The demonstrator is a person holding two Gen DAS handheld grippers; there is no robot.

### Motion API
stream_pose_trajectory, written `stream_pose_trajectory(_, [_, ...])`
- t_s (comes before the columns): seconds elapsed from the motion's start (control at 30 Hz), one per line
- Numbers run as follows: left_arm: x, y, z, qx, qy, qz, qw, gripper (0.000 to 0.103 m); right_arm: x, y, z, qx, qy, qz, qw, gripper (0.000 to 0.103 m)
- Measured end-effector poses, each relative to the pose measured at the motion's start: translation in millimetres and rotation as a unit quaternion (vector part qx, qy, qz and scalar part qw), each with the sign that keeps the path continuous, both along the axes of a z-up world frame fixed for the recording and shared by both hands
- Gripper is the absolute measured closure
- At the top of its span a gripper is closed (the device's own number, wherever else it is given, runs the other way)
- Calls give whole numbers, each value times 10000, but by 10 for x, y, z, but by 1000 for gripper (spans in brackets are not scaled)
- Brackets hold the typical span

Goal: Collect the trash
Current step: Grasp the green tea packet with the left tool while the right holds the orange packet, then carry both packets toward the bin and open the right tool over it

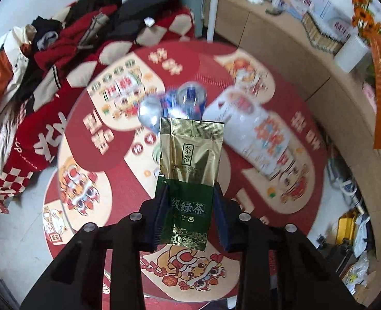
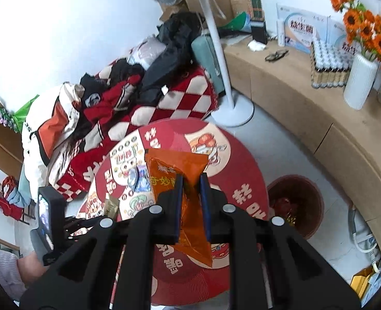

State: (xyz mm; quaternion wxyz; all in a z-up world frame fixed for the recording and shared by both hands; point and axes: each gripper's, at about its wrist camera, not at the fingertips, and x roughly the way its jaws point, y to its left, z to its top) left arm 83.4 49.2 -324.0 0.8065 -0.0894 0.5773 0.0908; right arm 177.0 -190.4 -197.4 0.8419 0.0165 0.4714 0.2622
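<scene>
My left gripper [image 1: 190, 193] is shut on a gold and green tea packet [image 1: 190, 165] and holds it above the round red table [image 1: 107, 134]. A crushed blue can [image 1: 187, 100] and a white plastic wrapper [image 1: 257, 131] lie on the table beyond it. My right gripper [image 2: 191, 180] is shut on an orange snack wrapper [image 2: 175, 170], held above the table [image 2: 242, 170]. A red waste bin [image 2: 297, 204] with some trash inside stands on the floor right of the table. The left gripper with its tea packet [image 2: 111, 206] shows at the left of the right wrist view.
A sofa piled with clothes [image 2: 118, 95] stands behind the table. A white standing fan [image 2: 231, 113] is at the back. A long beige cabinet [image 2: 306, 118] on the right carries a vase of orange flowers [image 2: 360, 82], bottles and boxes. Bags lie on the floor [image 1: 355, 235].
</scene>
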Motion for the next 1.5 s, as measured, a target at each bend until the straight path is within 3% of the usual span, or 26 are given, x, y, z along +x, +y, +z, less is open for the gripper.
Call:
stream_pose_trajectory(0.3, [155, 15, 942, -218, -843, 230, 9959, 70, 131, -474, 615, -26, -422, -483, 9979, 87])
stream_pose_trajectory(0.6, [374, -161, 1787, -202, -1630, 92, 9864, 70, 449, -1066, 837, -258, -674, -1000, 9924, 86])
stream_pose_trajectory(0.9, [588, -298, 2177, -93, -1849, 88, 9827, 70, 884, -1491, 618, -383, -519, -1366, 9885, 86])
stream_pose_trajectory(1.13, [713, -258, 2488, -91, -2036, 255, 9787, 70, 1080, -1628, 466, -523, -494, -1333, 9885, 86])
stream_pose_trajectory(1.5, [839, -254, 2677, -280, -2117, 401, 9761, 70, 1221, -1748, 269, -575, -318, -1339, 9888, 86])
